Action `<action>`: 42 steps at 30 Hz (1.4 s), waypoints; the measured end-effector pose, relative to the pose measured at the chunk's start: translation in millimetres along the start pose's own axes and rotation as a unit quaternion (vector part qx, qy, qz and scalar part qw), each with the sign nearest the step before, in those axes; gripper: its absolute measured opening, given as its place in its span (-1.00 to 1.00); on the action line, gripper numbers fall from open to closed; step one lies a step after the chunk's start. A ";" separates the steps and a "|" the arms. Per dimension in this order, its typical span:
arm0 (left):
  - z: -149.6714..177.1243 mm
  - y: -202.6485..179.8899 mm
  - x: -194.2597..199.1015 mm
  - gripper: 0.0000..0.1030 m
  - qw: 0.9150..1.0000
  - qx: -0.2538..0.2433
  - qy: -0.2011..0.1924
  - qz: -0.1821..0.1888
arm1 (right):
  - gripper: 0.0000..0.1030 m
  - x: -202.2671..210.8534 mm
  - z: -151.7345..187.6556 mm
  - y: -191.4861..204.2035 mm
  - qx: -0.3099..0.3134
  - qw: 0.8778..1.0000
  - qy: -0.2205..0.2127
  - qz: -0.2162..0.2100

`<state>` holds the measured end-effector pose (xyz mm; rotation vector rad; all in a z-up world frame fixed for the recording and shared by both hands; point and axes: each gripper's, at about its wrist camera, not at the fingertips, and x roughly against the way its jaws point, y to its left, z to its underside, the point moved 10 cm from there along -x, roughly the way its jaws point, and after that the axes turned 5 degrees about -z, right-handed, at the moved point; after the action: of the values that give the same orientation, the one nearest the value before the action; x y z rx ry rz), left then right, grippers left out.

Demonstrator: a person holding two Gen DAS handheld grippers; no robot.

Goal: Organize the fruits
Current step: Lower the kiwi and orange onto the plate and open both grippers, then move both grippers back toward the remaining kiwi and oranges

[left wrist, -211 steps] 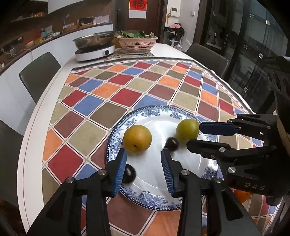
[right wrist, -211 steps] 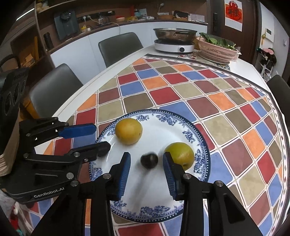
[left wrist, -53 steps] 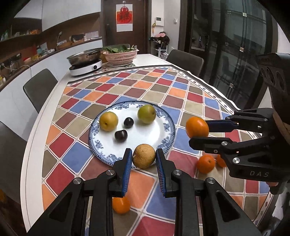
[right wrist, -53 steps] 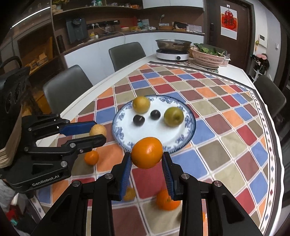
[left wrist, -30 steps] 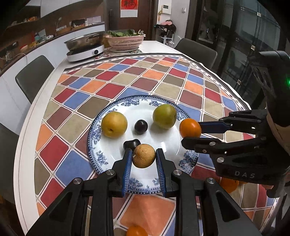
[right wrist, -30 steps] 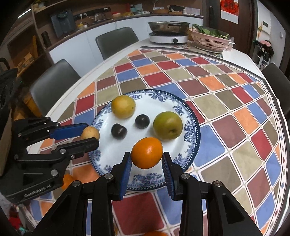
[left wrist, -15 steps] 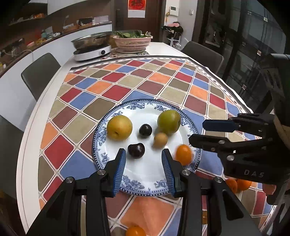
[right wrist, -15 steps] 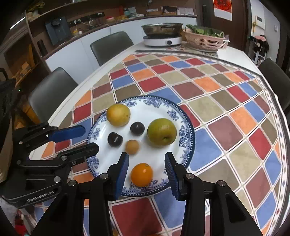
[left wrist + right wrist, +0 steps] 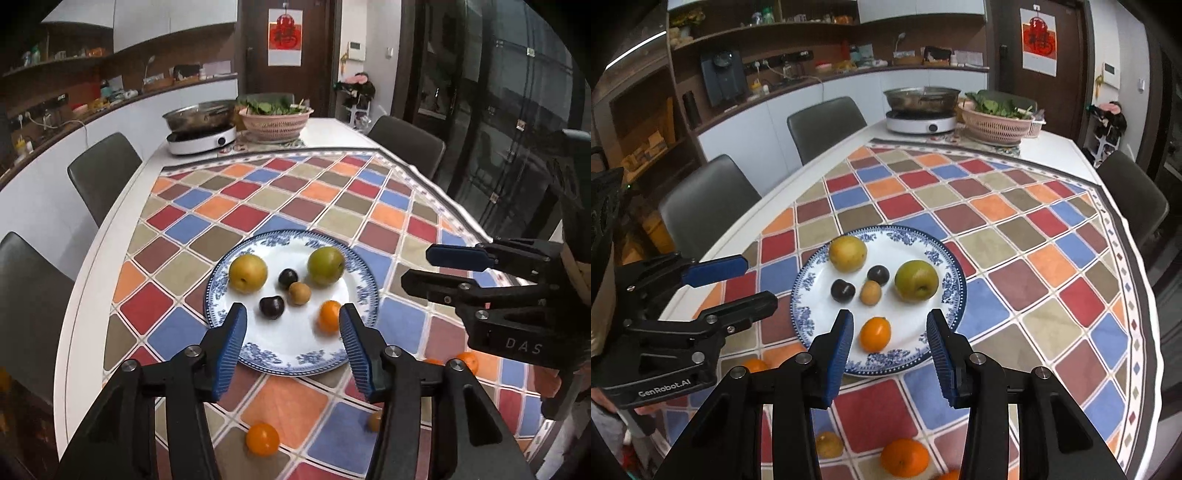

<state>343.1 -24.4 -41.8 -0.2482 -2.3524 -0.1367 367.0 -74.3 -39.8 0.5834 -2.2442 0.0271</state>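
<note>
A blue-and-white plate [image 9: 255, 354] [image 9: 908, 363] sits on the chequered tablecloth. It holds a yellow pear [image 9: 247, 273], a green pear [image 9: 326, 261], two dark plums [image 9: 272, 306] [image 9: 287, 277], a small brown fruit [image 9: 299, 293] and an orange [image 9: 329, 316] [image 9: 874, 334]. My left gripper [image 9: 291, 341] is open and empty, raised over the plate's near rim. My right gripper [image 9: 889, 345] is open and empty, above the near rim by the orange. Each gripper shows in the other's view: the right one [image 9: 436, 266], the left one [image 9: 738, 284].
Loose oranges lie on the cloth near me [image 9: 262, 438] [image 9: 466, 361] [image 9: 904, 457] [image 9: 753, 365], with a brownish fruit [image 9: 829, 444]. A hotpot cooker [image 9: 201, 136] and pink vegetable basket [image 9: 275, 123] stand at the far end. Chairs ring the table.
Both grippers have pulled back and up from the plate and opened wider. The orange and the small brown fruit they set down stay on the plate.
</note>
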 end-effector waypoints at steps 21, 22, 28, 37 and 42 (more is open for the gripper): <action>31.4 -56.3 53.2 0.29 0.999 -0.021 -0.033 0.005 | 0.03 80.6 49.7 -17.3 -0.037 0.997 -0.053 0.037; 34.5 -59.3 52.6 0.29 0.999 -0.024 -0.031 0.008 | 0.03 81.7 53.2 -18.5 -0.039 0.997 -0.052 0.038; 55.5 -67.5 42.3 0.29 0.999 -0.034 -0.007 0.005 | 0.03 81.9 78.8 -28.5 -0.049 0.997 -0.038 0.052; 94.8 -77.8 16.9 0.29 0.998 -0.041 0.043 0.011 | 0.03 69.2 122.9 -38.3 -0.062 0.996 0.001 0.063; 109.4 -80.7 4.0 0.29 0.997 -0.043 0.061 0.018 | 0.03 58.7 141.9 -42.0 -0.062 0.995 0.024 0.071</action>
<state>248.0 -83.8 -118.8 -0.3161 -2.2228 -0.2290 250.9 -164.2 -101.4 0.3531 -2.2191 -0.0267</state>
